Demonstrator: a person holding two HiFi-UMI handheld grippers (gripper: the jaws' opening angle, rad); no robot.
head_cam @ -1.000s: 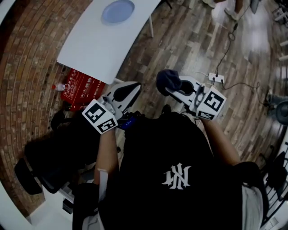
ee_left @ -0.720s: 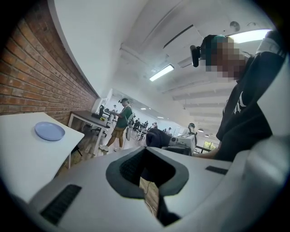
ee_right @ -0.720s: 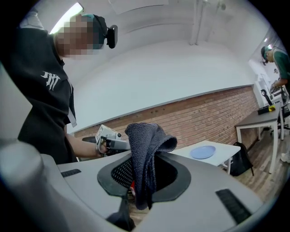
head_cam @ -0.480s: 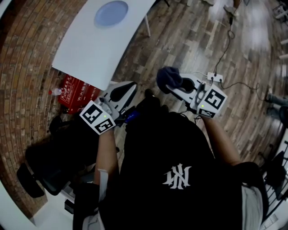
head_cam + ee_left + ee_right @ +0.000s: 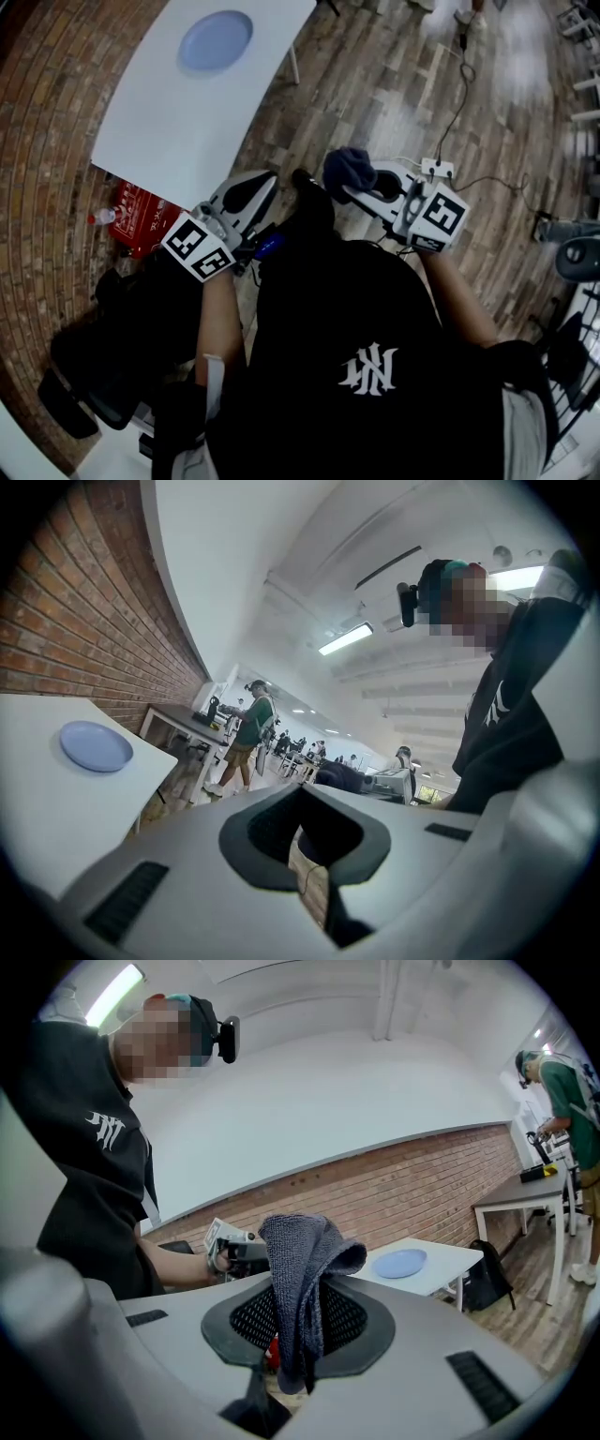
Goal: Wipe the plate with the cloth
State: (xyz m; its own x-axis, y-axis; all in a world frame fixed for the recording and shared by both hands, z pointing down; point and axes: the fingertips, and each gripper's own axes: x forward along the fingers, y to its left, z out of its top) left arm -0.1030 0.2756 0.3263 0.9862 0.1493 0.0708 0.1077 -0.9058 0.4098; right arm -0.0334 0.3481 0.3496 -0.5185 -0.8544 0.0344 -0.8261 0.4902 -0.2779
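The plate (image 5: 216, 41) lies on the bench (image 5: 159, 131), well apart from me. My left hand-held gripper (image 5: 262, 184) is closed, empty; my right hand-held gripper (image 5: 361, 190) clamps the cloth (image 5: 347, 167). I'd get closer, then press the hanging fold flat on it

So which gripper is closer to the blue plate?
Left. The left gripper is just short of the white table's near edge, with the blue plate beyond; the right gripper, clamping the cloth, is farther right.
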